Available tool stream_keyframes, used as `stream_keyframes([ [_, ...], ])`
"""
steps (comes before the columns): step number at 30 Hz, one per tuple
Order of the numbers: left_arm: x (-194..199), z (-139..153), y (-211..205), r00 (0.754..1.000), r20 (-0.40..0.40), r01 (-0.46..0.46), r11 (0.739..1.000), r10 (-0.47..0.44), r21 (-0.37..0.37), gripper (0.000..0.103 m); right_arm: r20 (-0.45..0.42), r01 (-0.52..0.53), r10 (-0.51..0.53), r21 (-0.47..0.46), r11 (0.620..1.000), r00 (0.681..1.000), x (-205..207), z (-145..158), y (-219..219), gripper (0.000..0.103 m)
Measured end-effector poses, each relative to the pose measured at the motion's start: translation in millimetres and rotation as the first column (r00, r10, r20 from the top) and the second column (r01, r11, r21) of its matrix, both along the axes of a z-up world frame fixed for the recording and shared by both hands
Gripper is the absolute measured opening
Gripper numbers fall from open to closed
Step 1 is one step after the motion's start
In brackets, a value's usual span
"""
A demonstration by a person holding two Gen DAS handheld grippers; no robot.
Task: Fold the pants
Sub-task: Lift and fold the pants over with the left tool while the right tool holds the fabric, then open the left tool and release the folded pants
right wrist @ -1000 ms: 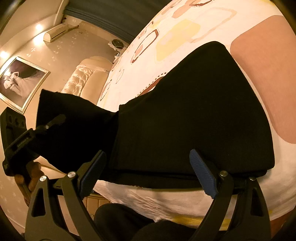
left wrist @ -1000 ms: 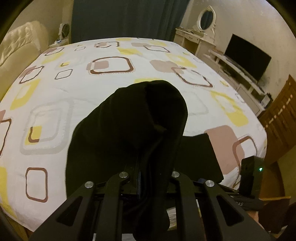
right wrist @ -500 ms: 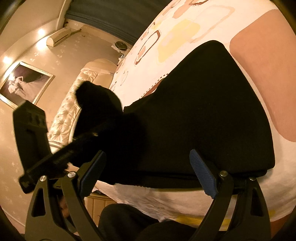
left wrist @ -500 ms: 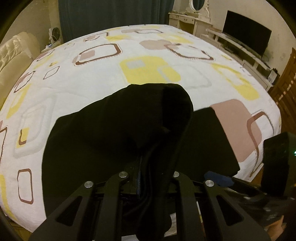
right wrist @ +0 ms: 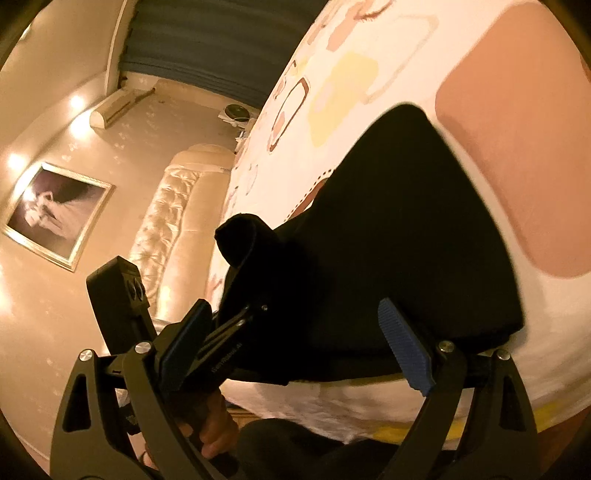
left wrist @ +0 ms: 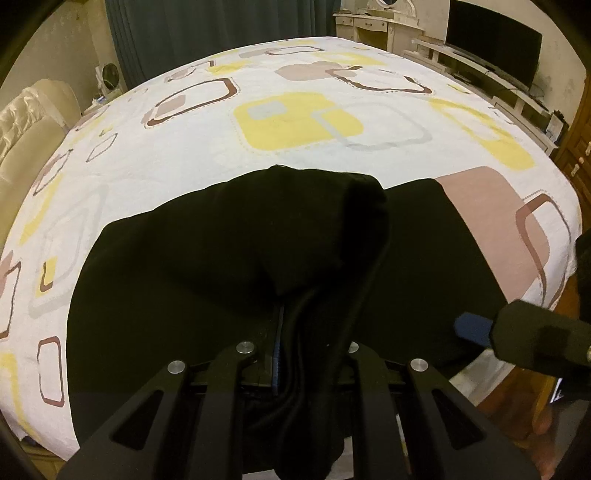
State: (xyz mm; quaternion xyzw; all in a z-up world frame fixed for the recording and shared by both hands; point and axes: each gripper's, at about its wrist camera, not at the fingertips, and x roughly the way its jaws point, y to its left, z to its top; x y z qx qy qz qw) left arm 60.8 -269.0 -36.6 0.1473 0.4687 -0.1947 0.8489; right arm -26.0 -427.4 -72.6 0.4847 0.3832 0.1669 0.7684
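Black pants (left wrist: 207, 280) lie on a patterned bed sheet (left wrist: 295, 122) near the bed's front edge. My left gripper (left wrist: 314, 354) is shut on a bunched fold of the pants, which drapes up over its fingers and hides the tips. It carries that fold above the flat part. My right gripper (right wrist: 295, 339) is open and empty, its blue pads (right wrist: 404, 350) apart at the near edge of the pants (right wrist: 388, 240). It also shows at the right of the left wrist view (left wrist: 476, 326). The left gripper (right wrist: 236, 321) shows in the right wrist view with cloth in it.
A padded cream headboard (left wrist: 26, 133) stands at the left. A TV (left wrist: 491, 55) on a low cabinet and a white dresser (left wrist: 373, 26) stand at the far right. A dark curtain (left wrist: 207, 33) hangs behind the bed. A wooden door (left wrist: 580, 140) is at the right.
My left gripper has carried the held fold to the right over the flat pants, toward my right gripper. My right gripper has stayed open in place.
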Motion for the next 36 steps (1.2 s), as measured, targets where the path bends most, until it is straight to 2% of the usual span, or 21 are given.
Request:
stream_keyframes([
  [2,-2.1,-2.3,-2.2,1.0,0.013,0.003,1.0,-0.003,0.017,0.013,0.0,0.016,-0.016,-0.05,0.999,1.0,-1.2,5.9,-0.5,0.092],
  [5,-3.5,-5.4,-5.1,1.0,0.027,0.007,0.999,-0.008,0.034,0.014,-0.001,0.054,-0.054,-0.071,0.996,0.999,-4.0,8.8,-9.5,0.092],
  [9,-6.3,-8.6,-10.3,0.999,0.053,0.007,0.997,-0.011,0.072,0.014,-0.008,0.124,-0.125,-0.041,0.991,0.992,-9.9,7.0,-26.9,0.092],
  [14,-14.3,-12.3,-23.2,0.993,0.113,0.005,0.988,-0.023,0.157,0.016,-0.024,0.198,-0.197,0.014,0.98,0.98,-17.2,2.4,-43.6,0.092],
  [16,-17.2,-12.0,-26.0,0.991,0.134,-0.003,0.985,-0.021,0.175,0.022,-0.021,0.208,-0.207,0.011,0.978,0.978,-18.2,4.0,-44.7,0.092],
  [20,-29.3,-7.8,-27.6,0.985,0.172,-0.003,0.984,-0.027,0.175,0.049,-0.01,0.22,-0.22,0.008,0.975,0.975,-18.4,9.8,-45.0,0.092],
  [24,-40.2,7.0,-17.0,0.983,0.181,-0.005,0.994,-0.015,0.11,0.061,-0.01,0.227,-0.227,0.001,0.974,0.974,-19.5,11.1,-47.0,0.092],
  [27,-45.6,28.6,6.0,0.989,0.151,-0.007,1.0,0.01,-0.015,0.07,-0.015,0.224,-0.224,0.001,0.975,0.975,-20.3,10.7,-46.3,0.092],
  [31,-43.7,56.5,51.3,0.994,0.102,-0.033,0.985,0.051,-0.167,0.081,-0.013,0.207,-0.207,-0.013,0.978,0.978,-19.3,12.5,-41.4,0.092],
  [36,-38.9,69.0,115.2,0.982,0.1,-0.135,0.969,0.159,-0.207,0.085,-0.013,0.173,-0.174,-0.04,0.984,0.985,-16.5,15.7,-30.5,0.092],
])
